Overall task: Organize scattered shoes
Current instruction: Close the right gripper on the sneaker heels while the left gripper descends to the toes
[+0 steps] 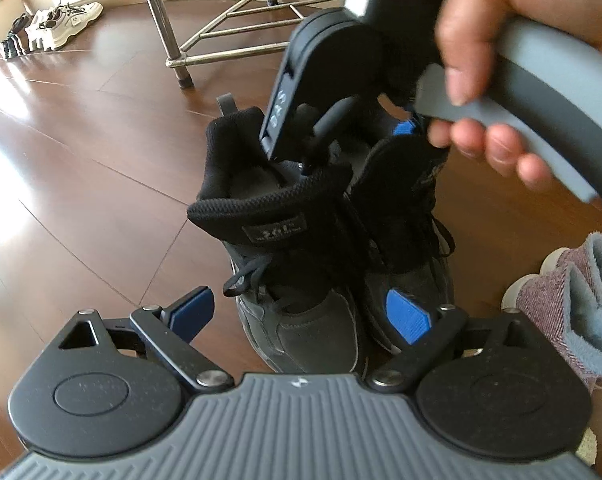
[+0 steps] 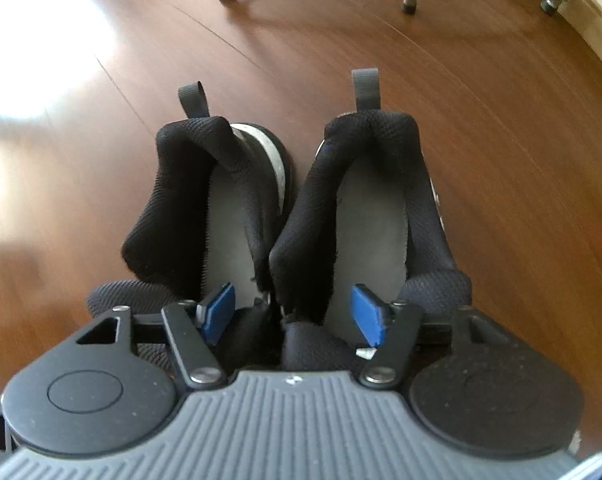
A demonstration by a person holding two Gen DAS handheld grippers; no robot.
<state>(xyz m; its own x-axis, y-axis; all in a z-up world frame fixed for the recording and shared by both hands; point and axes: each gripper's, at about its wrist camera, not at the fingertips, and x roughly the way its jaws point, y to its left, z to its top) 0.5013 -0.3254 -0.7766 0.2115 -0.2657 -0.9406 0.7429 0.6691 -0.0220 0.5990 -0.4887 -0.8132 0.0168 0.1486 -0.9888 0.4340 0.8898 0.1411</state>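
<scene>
Pair of black sneakers (image 2: 293,216) stands side by side on the wood floor (image 2: 501,128), touching along the inner sides, heel pull-tabs at 12 o'clock in the right wrist view. Both shoe openings hold only grey insoles, plus one blue pad each.

Right hand-held gripper (image 2: 295,312): points straight down over the pair, one blue pad dipped into each shoe opening, the two adjoining inner collars between them. Pads not pressing on the collars; jaws stand apart. A hand (image 1: 497,60) holds its grey handle at 1 o'clock in the left wrist view.

Left hand-held gripper (image 1: 301,312): jaws wide apart, straddling the toe end of the near sneaker (image 1: 297,280); left pad clear of it over the floor, right pad at the gap between the two toes. No grip.

Tongue label (image 1: 272,232) on the near sneaker: grey patch with writing, too blurred to read. Small white logo on each gripper body, unreadable.

Other shoes: pink-and-blue fuzzy slippers (image 1: 573,300) at 3 o'clock, row of white and dark shoes (image 1: 49,28) by the wall at 10 o'clock. Metal rack legs (image 1: 237,24) at 12 o'clock.
</scene>
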